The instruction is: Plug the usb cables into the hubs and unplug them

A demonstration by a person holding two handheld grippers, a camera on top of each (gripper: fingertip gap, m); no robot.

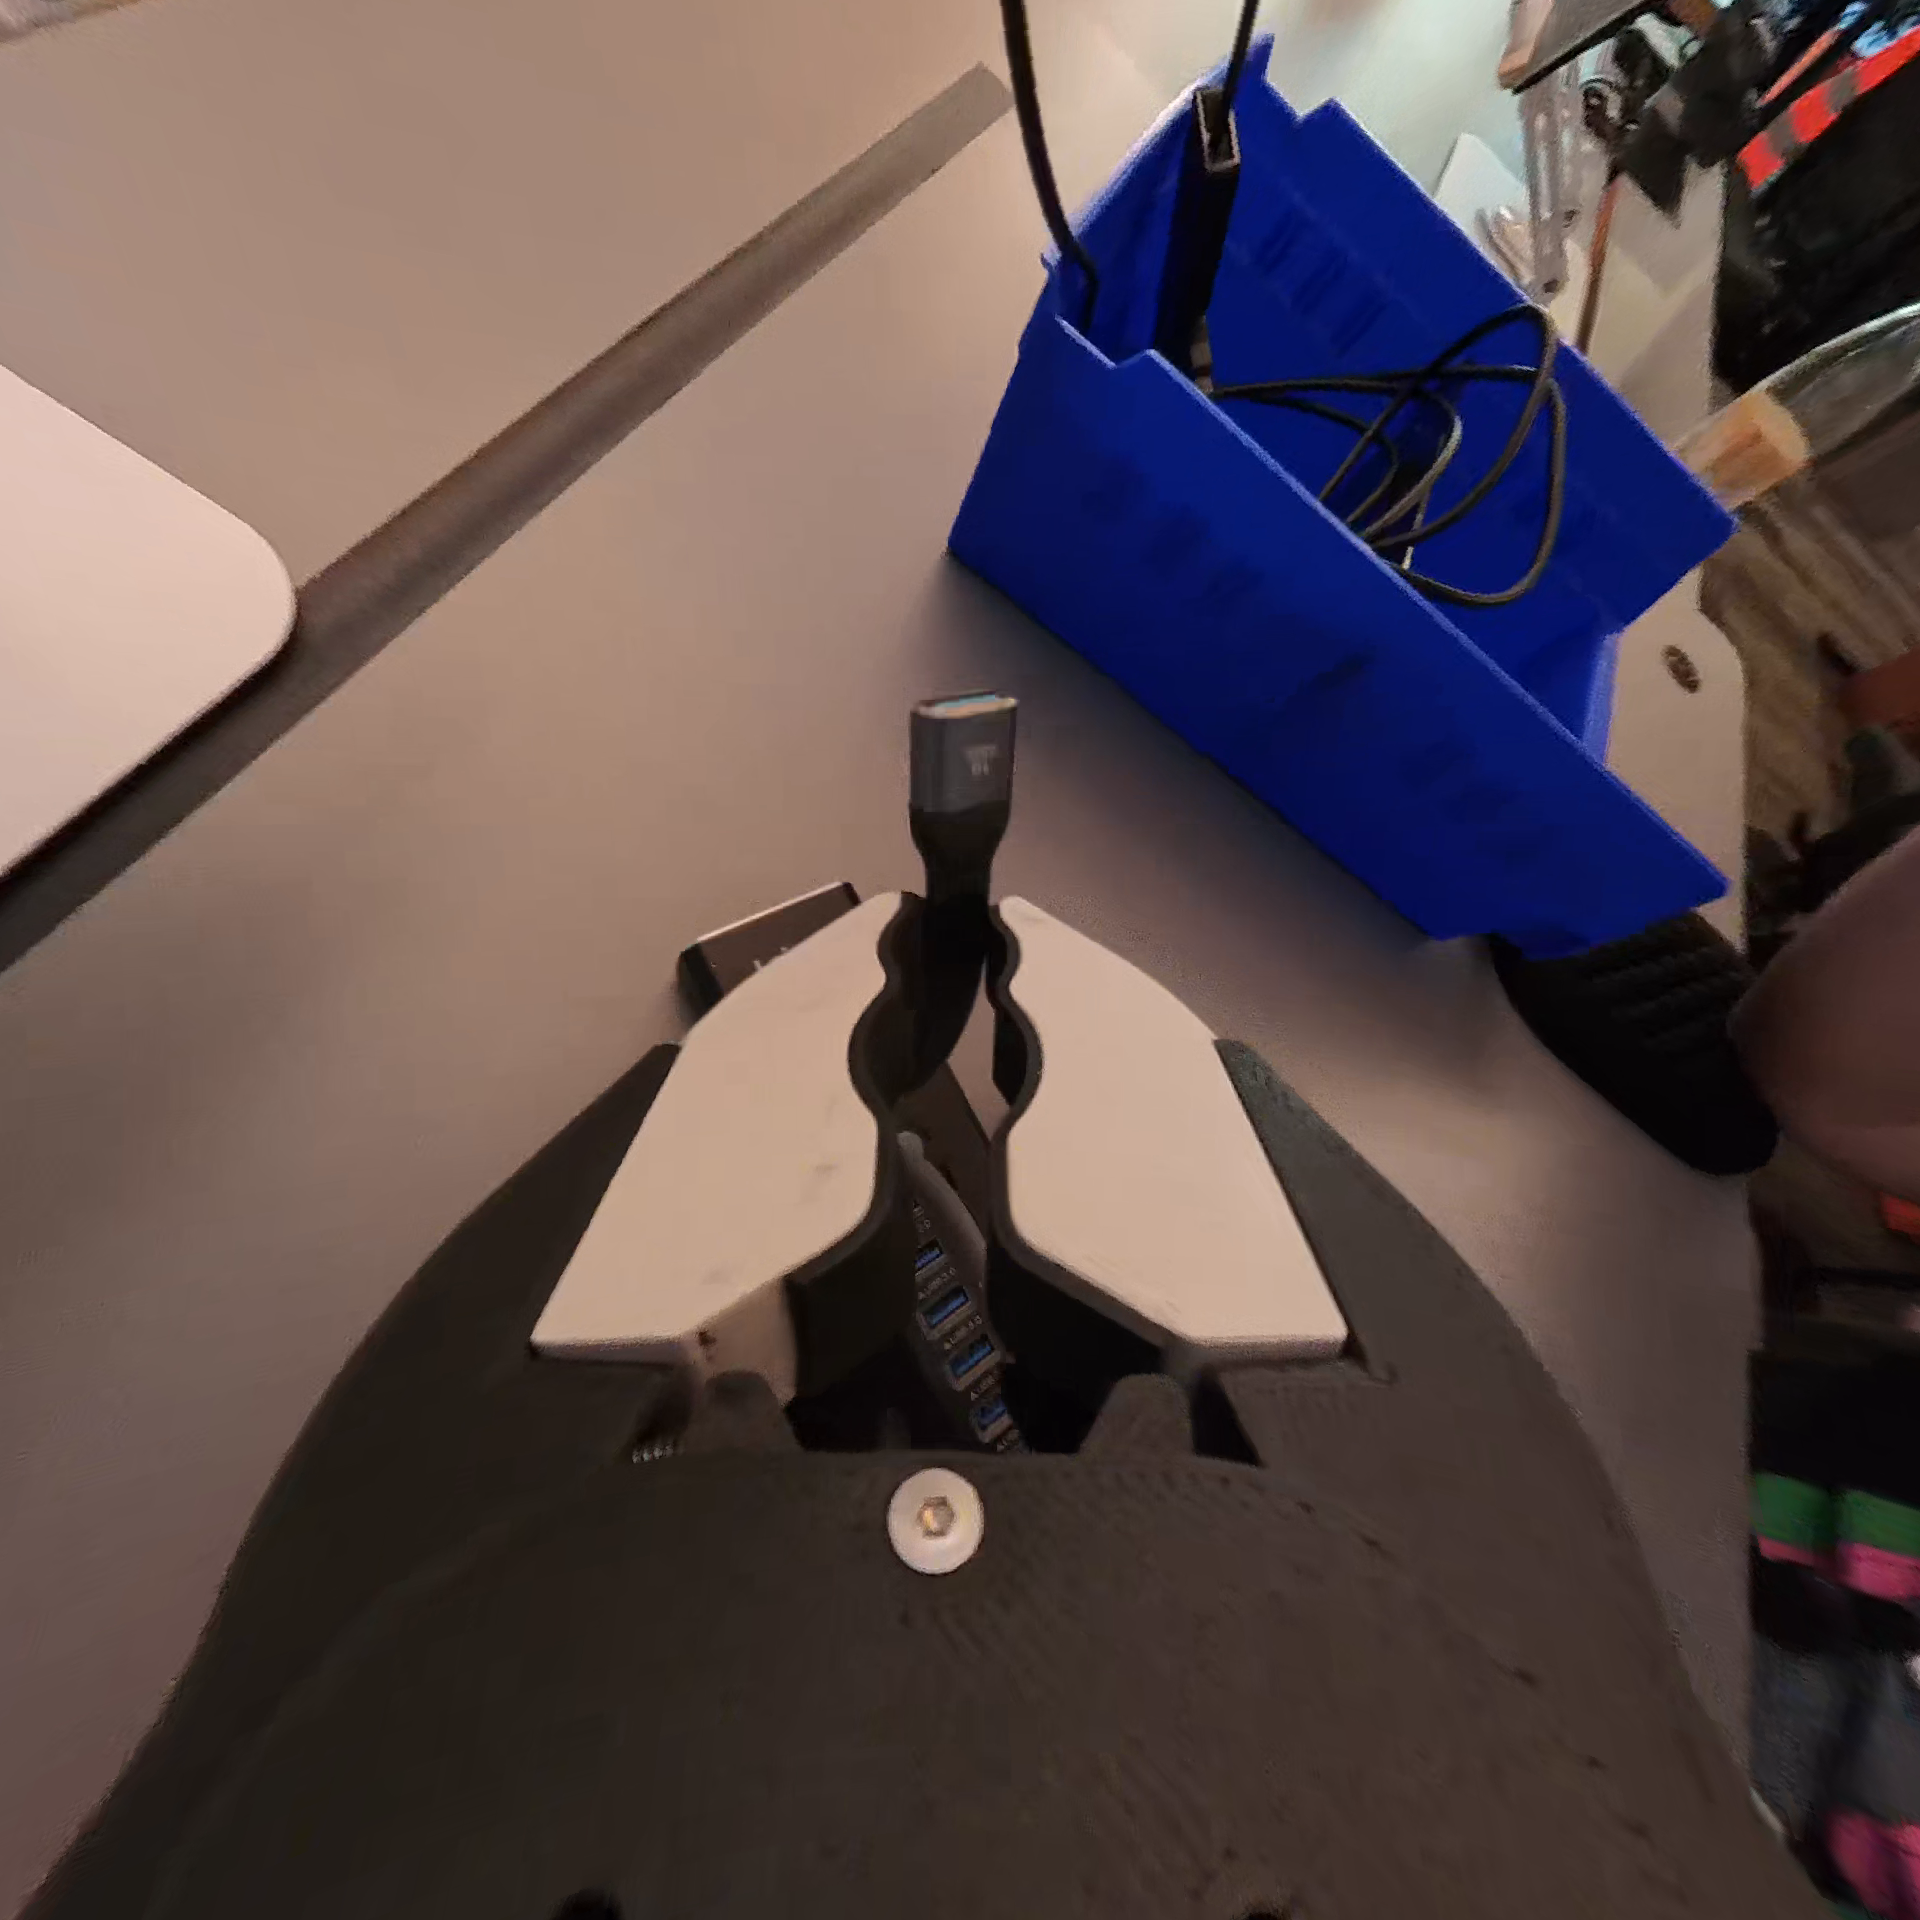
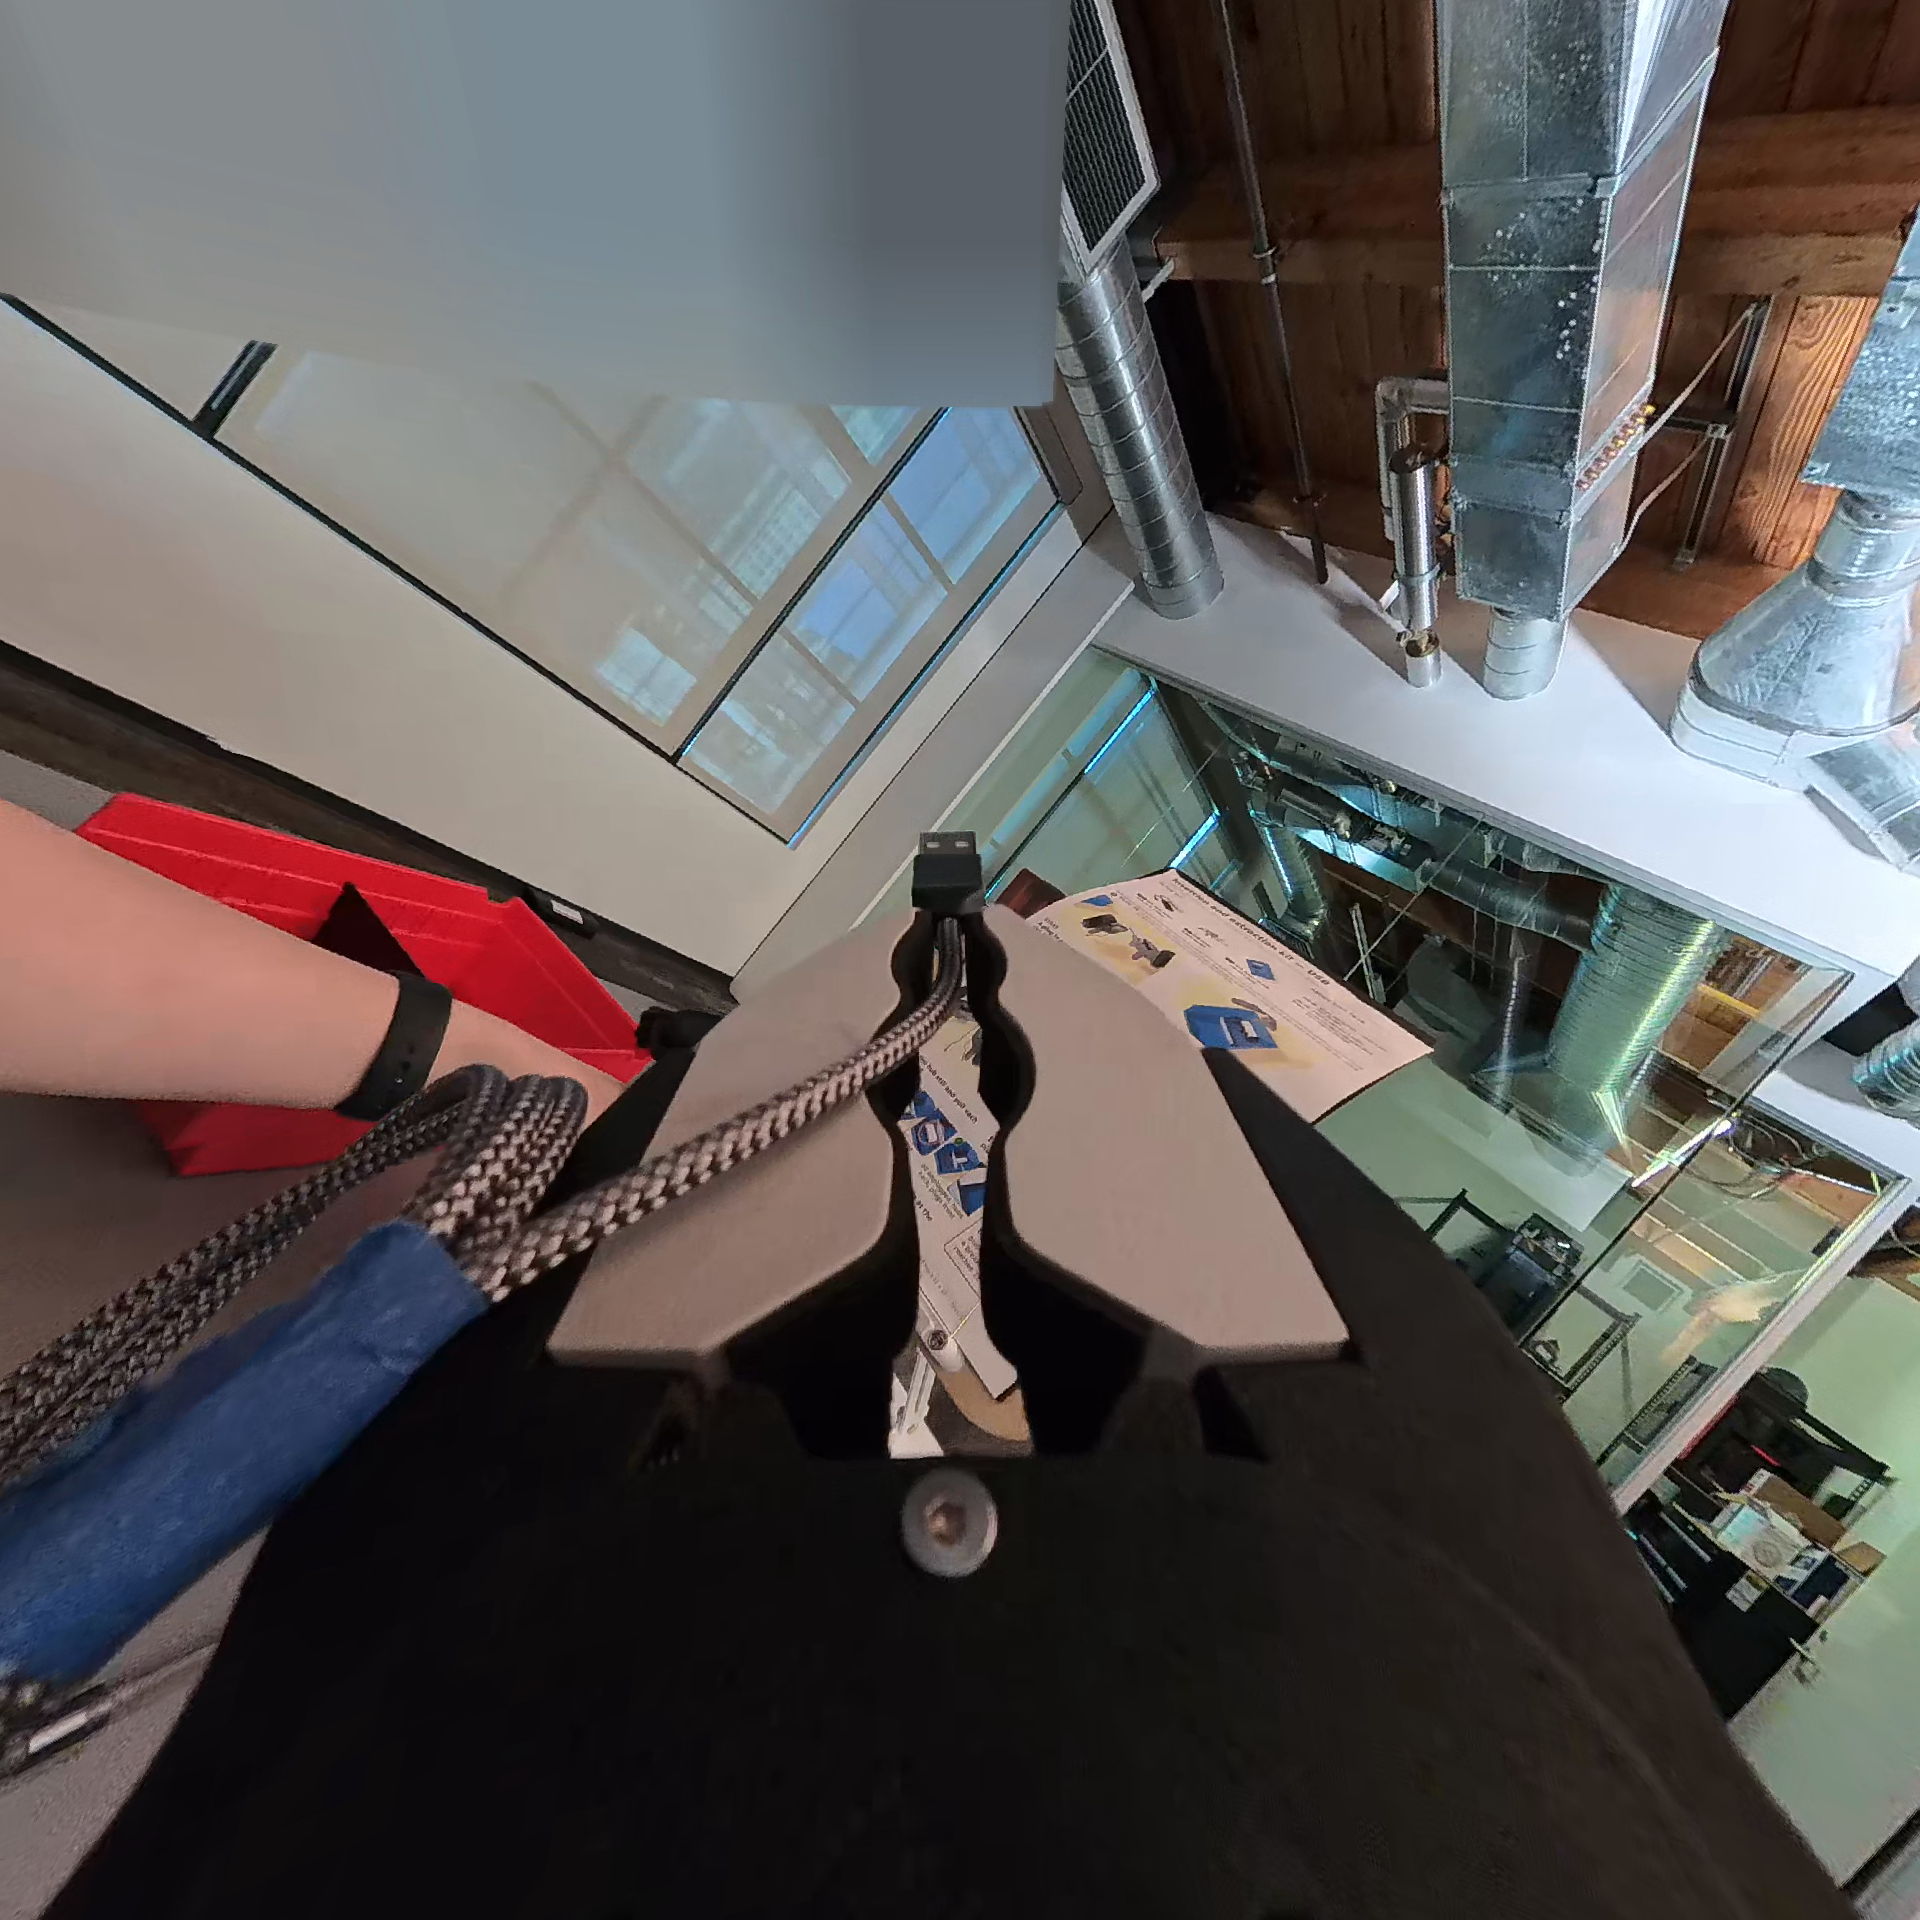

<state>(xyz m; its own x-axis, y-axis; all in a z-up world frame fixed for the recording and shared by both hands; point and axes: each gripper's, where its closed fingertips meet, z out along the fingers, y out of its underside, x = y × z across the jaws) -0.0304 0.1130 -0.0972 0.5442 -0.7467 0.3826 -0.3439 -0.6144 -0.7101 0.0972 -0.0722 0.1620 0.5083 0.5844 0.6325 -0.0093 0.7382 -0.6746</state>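
Cables pinched at the neck so each plug sticks out past the tips, free to mate. Left hand-held gripper [image 1: 943, 935] clamps a short lead with grey connector [image 1: 962, 764] over the table [image 1: 520, 727]; hub [image 1: 956, 1320] below. Right hand-held gripper [image 2: 951, 935] nips braided cable [image 2: 727, 1132], USB plug [image 2: 948, 857] aimed up, away from the hub.

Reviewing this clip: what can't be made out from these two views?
- Left wrist view: the hub shows only through the gap of the left hand-held gripper; its fingers hide the rest.
- Left wrist view: the blue bin is motion-blurred.
- Right wrist view: the braided cable leaves the left edge.
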